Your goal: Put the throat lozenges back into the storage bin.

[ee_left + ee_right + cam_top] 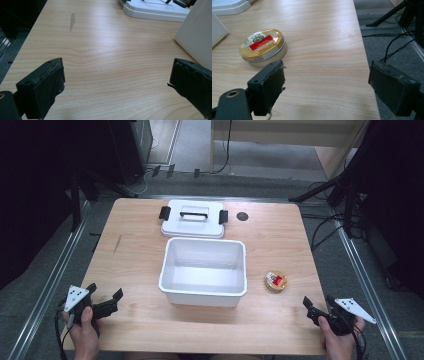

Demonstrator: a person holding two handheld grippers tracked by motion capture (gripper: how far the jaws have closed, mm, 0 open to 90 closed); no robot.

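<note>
Pale wood grain runs across the table [135, 265], which stands on grey carpet with dark stands and cables around it. Both pairs of jaws are spread wide with nothing between them: the right gripper [316, 309] sits low at the near right corner, held by a hand [340, 342], and the left gripper [106, 301] waits at the near left corner, well apart from everything. Just ahead of the right jaws, slightly to their left in the right gripper view, lies a round gold tin [263, 47] with a red label, flat on the wood and near the right wall of the open white box [204, 270]. Beyond the box, touching nothing else, the white lid [193, 219] with its black handle and clips rests at the far side. The work in hand looks to be picking up the tin for the box, and it is still at its start. To do it well, the right gripper should come forward and swing a little left so the tin sits centred between the jaws, then drop until the pads meet the tin's low side wall rather than its slick printed top. The wall is shallow and smooth, so a level, squarely centred squeeze matters; a skewed close could push the tin along the table toward the box.
</note>
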